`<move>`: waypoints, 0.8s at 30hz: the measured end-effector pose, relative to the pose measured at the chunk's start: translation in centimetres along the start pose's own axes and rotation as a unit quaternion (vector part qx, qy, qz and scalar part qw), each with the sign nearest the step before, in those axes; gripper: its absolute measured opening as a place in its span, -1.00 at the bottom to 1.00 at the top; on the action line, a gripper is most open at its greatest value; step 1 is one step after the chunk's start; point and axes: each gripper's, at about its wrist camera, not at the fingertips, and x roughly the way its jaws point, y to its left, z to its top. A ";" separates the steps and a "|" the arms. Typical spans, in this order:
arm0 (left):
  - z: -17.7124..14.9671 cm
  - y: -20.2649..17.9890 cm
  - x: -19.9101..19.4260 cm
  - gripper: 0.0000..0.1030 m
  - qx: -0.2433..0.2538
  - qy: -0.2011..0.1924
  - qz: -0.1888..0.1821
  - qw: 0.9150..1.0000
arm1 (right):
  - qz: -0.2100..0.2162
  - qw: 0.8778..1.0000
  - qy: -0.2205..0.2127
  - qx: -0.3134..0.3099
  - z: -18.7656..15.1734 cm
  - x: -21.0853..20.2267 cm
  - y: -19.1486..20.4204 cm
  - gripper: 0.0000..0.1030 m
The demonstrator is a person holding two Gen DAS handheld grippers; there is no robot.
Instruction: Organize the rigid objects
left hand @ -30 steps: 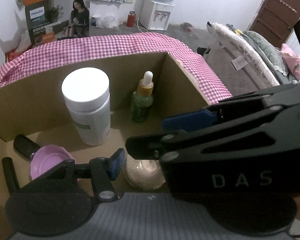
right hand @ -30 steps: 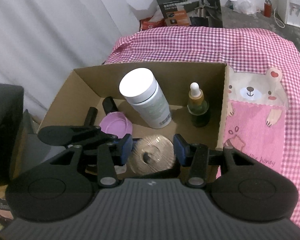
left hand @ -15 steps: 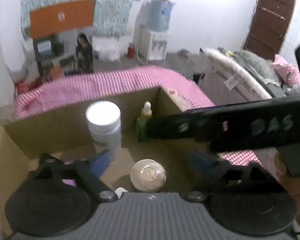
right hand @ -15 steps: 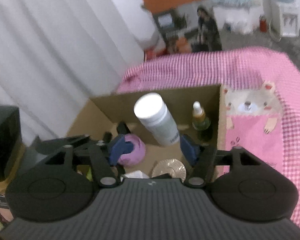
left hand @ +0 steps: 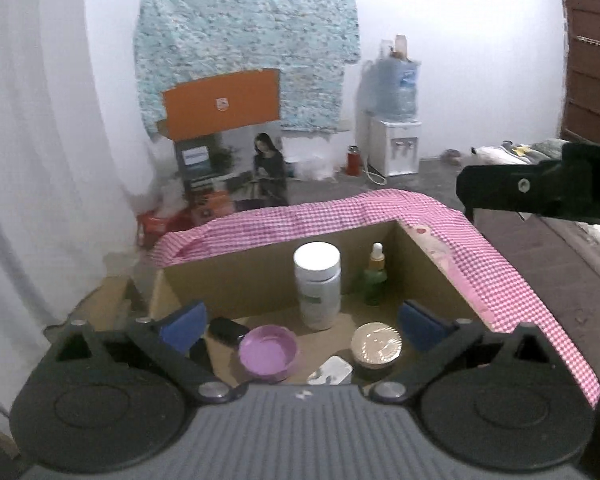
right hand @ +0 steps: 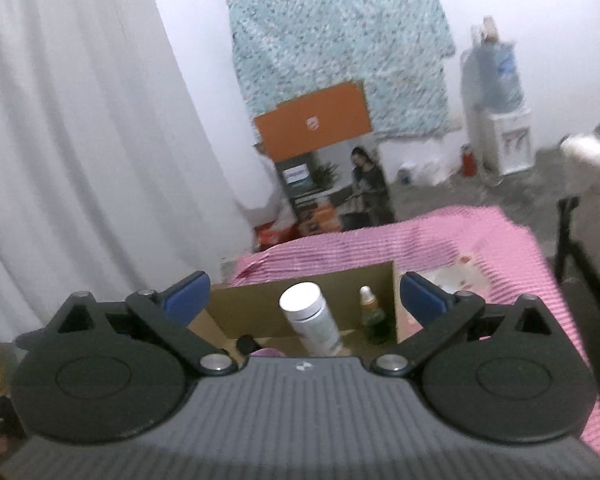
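both tongs have risen and drawn back from the cardboard box (left hand: 236,288) since the earlier frames, and the gold-lidded jar (left hand: 376,349) that sat between their pads now stands free on the box floor.

left tongs (left hand: 300,326): jaws still opening, spread wide, nothing between the blue pads (left hand: 182,325). they hang above the near edge of the box, pointing down into it.

box contents, left to right, in the left wrist view:
- black object (left hand: 227,330), near the left wall; its kind cannot be told.
- purple lid (left hand: 268,353), just right of the black object.
- white bottle (left hand: 317,285), upright, behind the purple lid.
- small white item (left hand: 331,371), at the near edge, partly hidden by the tongs body.
- gold-lidded jar, upright, right of the purple lid.
- green dropper bottle (left hand: 374,276), upright in the far right corner.

the box rests on a table under a pink checked cloth (left hand: 512,284).

right tongs (right hand: 304,302): jaws still opening, spread wide and empty. this view is blurred; only the white bottle, the dropper bottle and the far box wall show clearly. from the left wrist view, one black finger of the right tongs crosses the upper right.
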 end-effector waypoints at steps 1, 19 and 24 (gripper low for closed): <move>-0.2 0.2 -0.3 1.00 -0.002 -0.003 0.005 1.000 | -0.002 1.000 -0.001 -0.003 -0.2 -0.2 0.4 0.97; -4.5 5.5 -1.0 1.00 -0.066 0.045 0.049 0.996 | -0.094 0.992 0.052 -0.059 -6.4 -0.2 3.6 0.97; -5.7 6.1 -0.5 1.00 -0.085 0.080 0.062 0.991 | -0.109 0.988 0.100 -0.047 -8.5 1.3 3.1 0.97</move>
